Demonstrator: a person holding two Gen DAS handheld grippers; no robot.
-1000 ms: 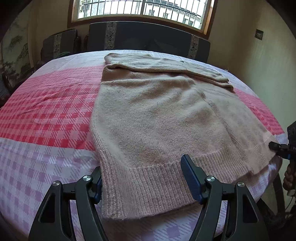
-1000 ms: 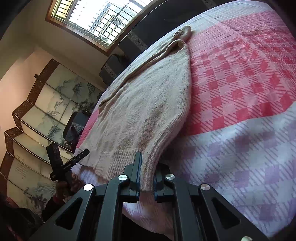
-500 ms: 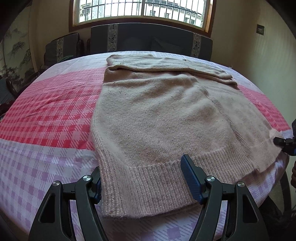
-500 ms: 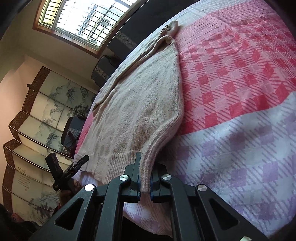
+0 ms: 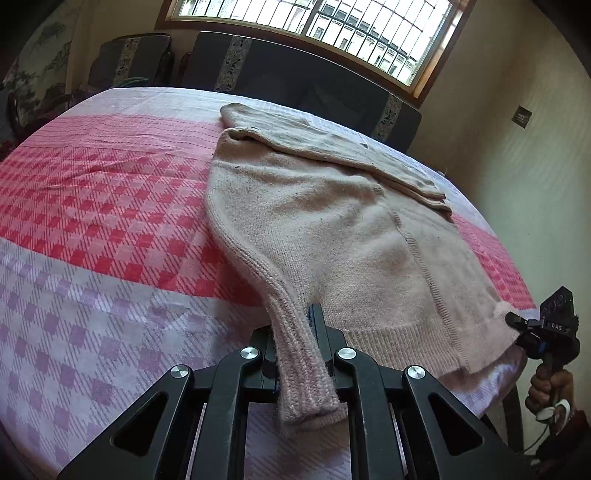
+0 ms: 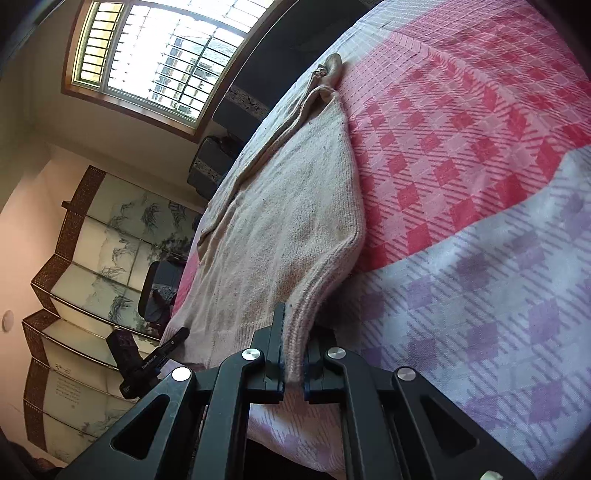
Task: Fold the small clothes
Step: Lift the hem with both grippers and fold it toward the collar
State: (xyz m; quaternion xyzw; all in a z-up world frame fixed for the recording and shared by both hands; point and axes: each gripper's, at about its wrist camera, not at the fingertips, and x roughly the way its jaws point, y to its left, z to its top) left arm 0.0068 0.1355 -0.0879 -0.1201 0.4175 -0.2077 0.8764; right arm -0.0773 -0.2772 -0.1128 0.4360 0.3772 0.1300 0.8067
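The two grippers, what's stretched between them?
The ribbed bottom hem of the beige sweater spans from the left gripper to the right gripper, each clamped on a corner; the left wrist view shows it.

A pale pink knit sweater (image 5: 332, 229) lies spread on a bed w/ a red-and-lilac checked bedspread (image 5: 92, 206), its sleeves folded across the top. The left gripper (image 5: 295, 332) is clamped on the ribbed hem at the sweater's near-left corner, the fabric bunched and lifted btwn its black fingers (image 5: 321, 332). At far right the right gripper (image 5: 517, 321), held in a hand (image 5: 550, 387), pinches the opposite hem corner at the bed's edge; a barred window (image 5: 332, 26) and dark cushioned seats (image 5: 280, 74) sit behind.
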